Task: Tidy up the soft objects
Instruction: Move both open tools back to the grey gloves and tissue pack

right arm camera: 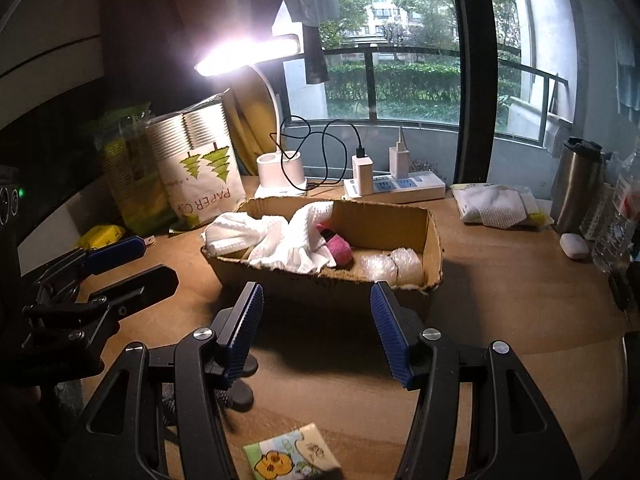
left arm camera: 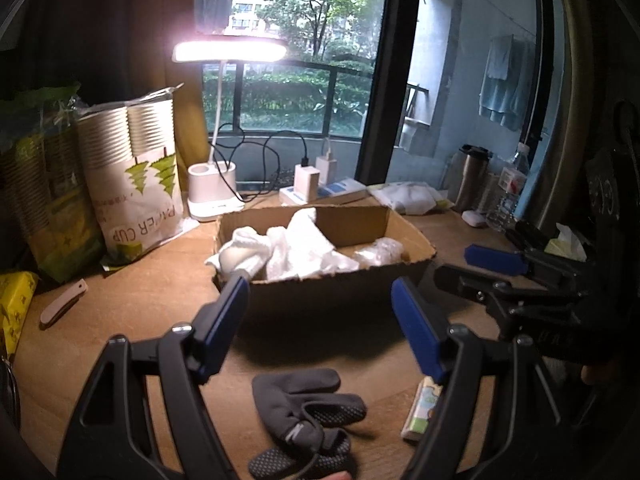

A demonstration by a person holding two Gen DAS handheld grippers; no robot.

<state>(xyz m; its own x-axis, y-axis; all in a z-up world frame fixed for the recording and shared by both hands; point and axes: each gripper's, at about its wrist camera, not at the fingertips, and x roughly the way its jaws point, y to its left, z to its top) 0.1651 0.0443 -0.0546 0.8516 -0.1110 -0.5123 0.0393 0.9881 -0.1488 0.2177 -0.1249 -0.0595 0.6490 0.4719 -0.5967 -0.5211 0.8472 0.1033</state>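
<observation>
A shallow cardboard box (left arm camera: 340, 280) (right arm camera: 434, 240) stands on the wooden desk. In it lie white cloths (left arm camera: 300, 248) (right arm camera: 276, 236), a pink sock (right arm camera: 338, 250) and bubble wrap (right arm camera: 394, 264). Grey socks (left arm camera: 308, 412) lie on the desk in front of the box, below my left gripper (left arm camera: 320, 320), which is open and empty. A small tissue pack (right arm camera: 292, 458) (left arm camera: 422, 410) lies under my right gripper (right arm camera: 316, 328), also open and empty. Each gripper shows in the other's view: the right one (left arm camera: 468, 260), the left one (right arm camera: 148, 260).
A lit desk lamp (left arm camera: 212, 196), paper cup packs (left arm camera: 136, 176), a power strip with chargers (right arm camera: 396, 186), a white cloth pile (right arm camera: 496, 204), a steel tumbler (right arm camera: 576, 184), a water bottle (right arm camera: 620, 216), a white case (right arm camera: 574, 246) and a yellow packet (left arm camera: 16, 304) ring the box.
</observation>
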